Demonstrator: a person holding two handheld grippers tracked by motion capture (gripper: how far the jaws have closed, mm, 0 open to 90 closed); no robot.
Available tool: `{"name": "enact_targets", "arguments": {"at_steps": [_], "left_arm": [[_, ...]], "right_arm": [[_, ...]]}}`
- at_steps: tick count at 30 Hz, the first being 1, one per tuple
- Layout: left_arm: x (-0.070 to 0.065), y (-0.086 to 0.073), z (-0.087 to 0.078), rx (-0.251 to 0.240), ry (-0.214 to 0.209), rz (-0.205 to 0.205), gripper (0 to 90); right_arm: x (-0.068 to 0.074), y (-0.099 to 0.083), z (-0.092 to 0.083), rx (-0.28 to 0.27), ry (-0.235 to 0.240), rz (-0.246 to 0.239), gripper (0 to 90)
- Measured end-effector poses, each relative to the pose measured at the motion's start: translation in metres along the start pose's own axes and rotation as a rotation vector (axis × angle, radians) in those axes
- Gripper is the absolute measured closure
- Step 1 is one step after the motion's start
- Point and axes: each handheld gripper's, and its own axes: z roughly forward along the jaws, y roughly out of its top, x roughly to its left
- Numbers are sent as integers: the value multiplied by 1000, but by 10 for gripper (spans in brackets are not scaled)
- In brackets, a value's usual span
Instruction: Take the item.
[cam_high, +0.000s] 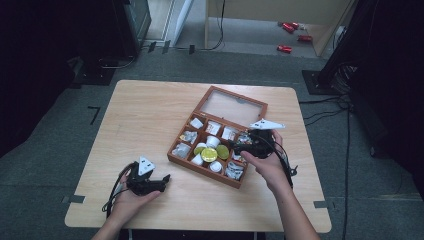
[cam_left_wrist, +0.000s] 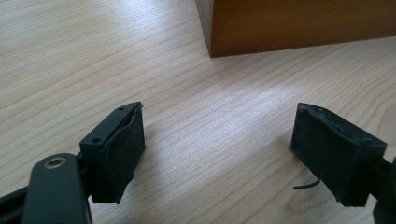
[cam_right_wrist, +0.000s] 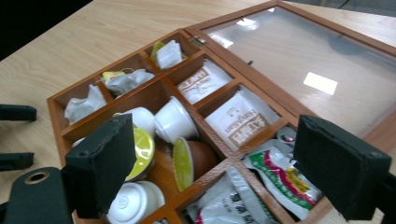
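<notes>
An open wooden box (cam_high: 200, 170) sits right of the table's middle, its glass lid (cam_high: 232, 106) laid back flat. Its compartments hold yellow-lidded pods (cam_right_wrist: 184, 163), white cups (cam_right_wrist: 175, 121) and paper sachets (cam_right_wrist: 238, 119). My right gripper (cam_high: 237, 148) hovers over the box's right side. In the right gripper view its jaws (cam_right_wrist: 215, 128) stand wide apart above the contents with nothing between them. My left gripper (cam_high: 165, 181) rests low over the bare table (cam_left_wrist: 210, 154), near its front left. It is open and empty, a short way from the box's side wall (cam_left_wrist: 299, 23).
The light wood table (cam_high: 150, 110) has bare room to the left of and behind the box. Cables trail from both grippers. Grey floor surrounds the table, with red items (cam_high: 291, 27) far back and dark equipment at both sides.
</notes>
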Motion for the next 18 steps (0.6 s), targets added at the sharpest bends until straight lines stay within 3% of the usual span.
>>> {"name": "enact_targets", "arguments": {"at_steps": [11, 18], "left_arm": [[0, 0, 0, 7, -4, 7, 150], [0, 0, 0, 6, -4, 6, 149]], "right_arm": [[21, -9, 13, 9, 68, -38, 263], [35, -17, 28, 39, 98, -58, 260]]}}
